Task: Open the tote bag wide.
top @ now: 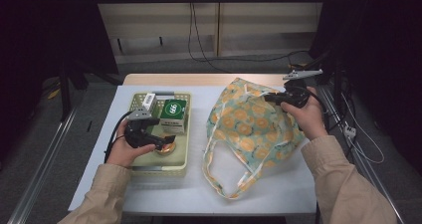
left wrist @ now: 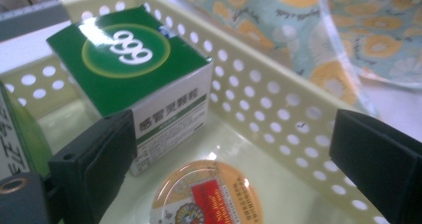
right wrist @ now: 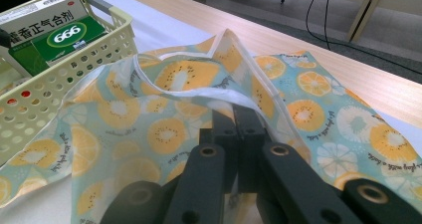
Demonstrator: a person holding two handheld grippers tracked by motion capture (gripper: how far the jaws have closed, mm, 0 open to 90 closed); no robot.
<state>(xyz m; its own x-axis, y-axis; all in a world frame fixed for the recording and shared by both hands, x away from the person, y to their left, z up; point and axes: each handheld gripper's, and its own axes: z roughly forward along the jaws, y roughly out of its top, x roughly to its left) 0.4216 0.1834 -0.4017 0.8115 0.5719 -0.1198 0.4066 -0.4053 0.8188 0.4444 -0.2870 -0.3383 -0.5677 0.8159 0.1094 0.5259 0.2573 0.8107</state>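
Note:
A round tin with a gold and red lid [left wrist: 209, 196] lies on the floor of a pale yellow perforated basket [left wrist: 278, 84], next to a green and white medicine box [left wrist: 129, 59]. My left gripper [left wrist: 231, 134] hovers just above the tin [top: 165, 148], open, its jaws spread wide to either side of it and touching nothing. On the right lies a cloth bag printed with orange slices [top: 249, 124]. My right gripper [top: 271, 98] is shut on the white hem at the bag's mouth [right wrist: 199, 92], with the fabric pinched and lifted between its jaws [right wrist: 236, 112].
The basket [top: 184, 159] sits at the table's left and also holds a white box [top: 149, 101] at its far end. The bag's handles [top: 234, 184] trail toward the near edge. A white sheet [top: 278, 189] covers the table; cables [top: 199, 45] hang behind it.

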